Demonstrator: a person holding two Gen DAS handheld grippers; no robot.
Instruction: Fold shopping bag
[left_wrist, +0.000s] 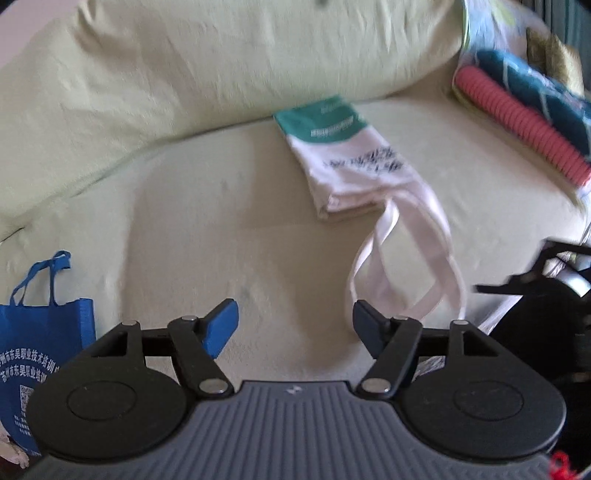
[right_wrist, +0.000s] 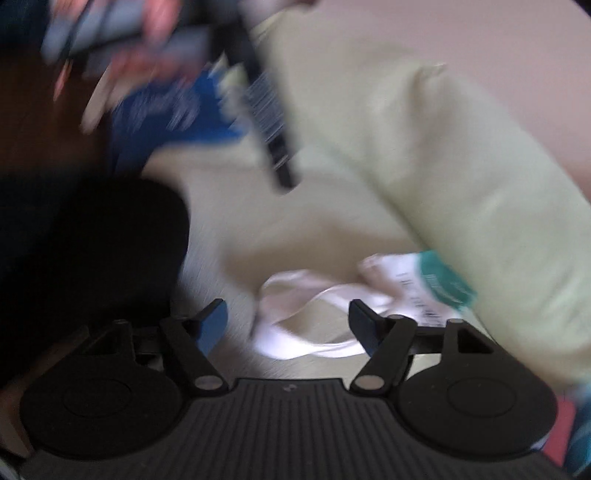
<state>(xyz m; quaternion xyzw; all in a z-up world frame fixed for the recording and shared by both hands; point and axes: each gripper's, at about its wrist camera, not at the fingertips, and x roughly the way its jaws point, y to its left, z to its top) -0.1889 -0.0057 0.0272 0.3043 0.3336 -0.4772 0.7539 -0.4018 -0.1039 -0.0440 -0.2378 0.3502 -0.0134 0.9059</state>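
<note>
A white shopping bag (left_wrist: 347, 162) with a green band and dark print lies folded into a narrow strip on the pale yellow sofa seat, its long white handles (left_wrist: 402, 266) trailing toward me. My left gripper (left_wrist: 295, 328) stands open above the seat, short of the handles, with nothing between its blue pads. In the blurred right wrist view, the same bag (right_wrist: 417, 284) lies against the cushion and its handles (right_wrist: 306, 314) sit just beyond my open right gripper (right_wrist: 288, 325). The other gripper (right_wrist: 266, 110) shows as a dark blurred bar higher up.
A blue shopping bag (left_wrist: 40, 354) with white print stands at the sofa's left edge. A big pale yellow cushion (left_wrist: 221, 66) backs the seat. A pink ribbed roll (left_wrist: 517, 125) and teal patterned cloth (left_wrist: 532, 81) lie at the right. A dark shape (right_wrist: 92, 251) fills the right wrist view's left.
</note>
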